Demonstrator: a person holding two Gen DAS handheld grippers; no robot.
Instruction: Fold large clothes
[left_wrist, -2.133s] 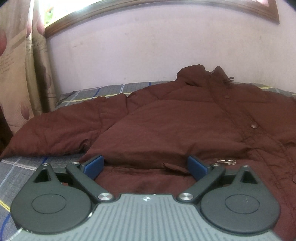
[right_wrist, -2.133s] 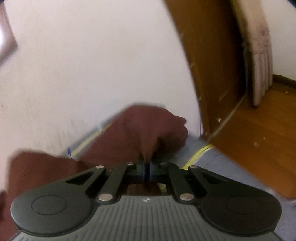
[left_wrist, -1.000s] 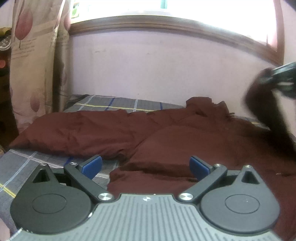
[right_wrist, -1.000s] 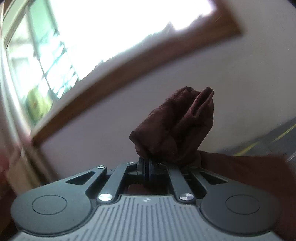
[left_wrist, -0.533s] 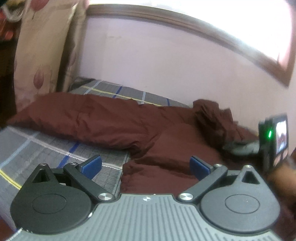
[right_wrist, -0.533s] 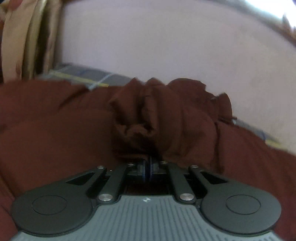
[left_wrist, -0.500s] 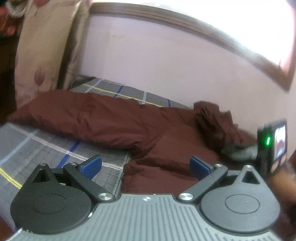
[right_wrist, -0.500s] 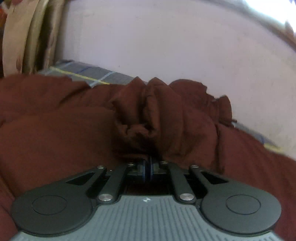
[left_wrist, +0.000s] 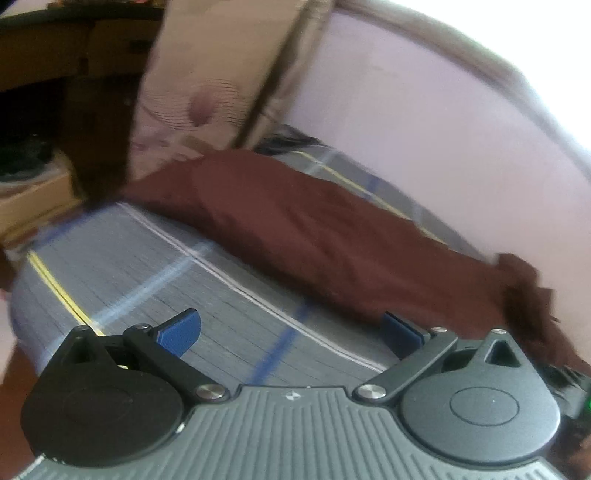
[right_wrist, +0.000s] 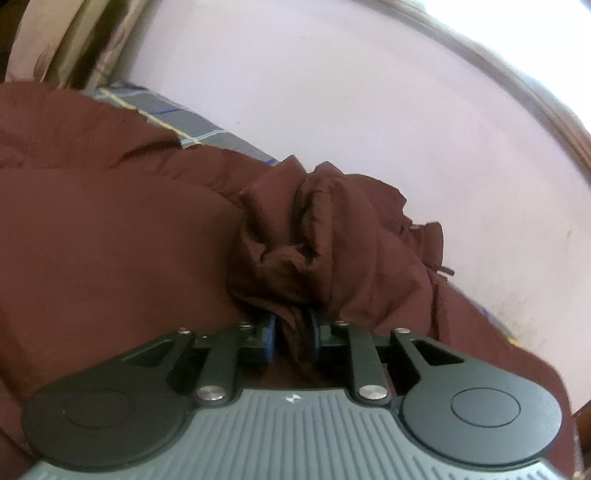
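**Mia:** Where is the big brown coat (right_wrist: 110, 229)?

**Tom:** It lies on the bed (left_wrist: 155, 280). The bed has a grey sheet with white, blue and yellow lines. The coat is along the far edge, by the pink wall (right_wrist: 332, 110).

**Mia:** And that long part?

**Tom:** That is a sleeve (left_wrist: 280, 206). It lies flat and reaches to the far left corner of the bed, near the curtain (left_wrist: 207, 74).

**Mia:** What is the right gripper (right_wrist: 291, 334) doing?

**Tom:** Its blue pads (right_wrist: 269, 332) are a little way apart, with a bunch of coat cloth between them. I cannot tell if they squeeze it. The cloth is puffed up in a crumpled lump just past them.

**Mia:** And the left gripper (left_wrist: 291, 328)?

**Tom:** Its jaws are spread wide and hold nothing. It hangs over the bare sheet. One pad is near the edge of the coat.
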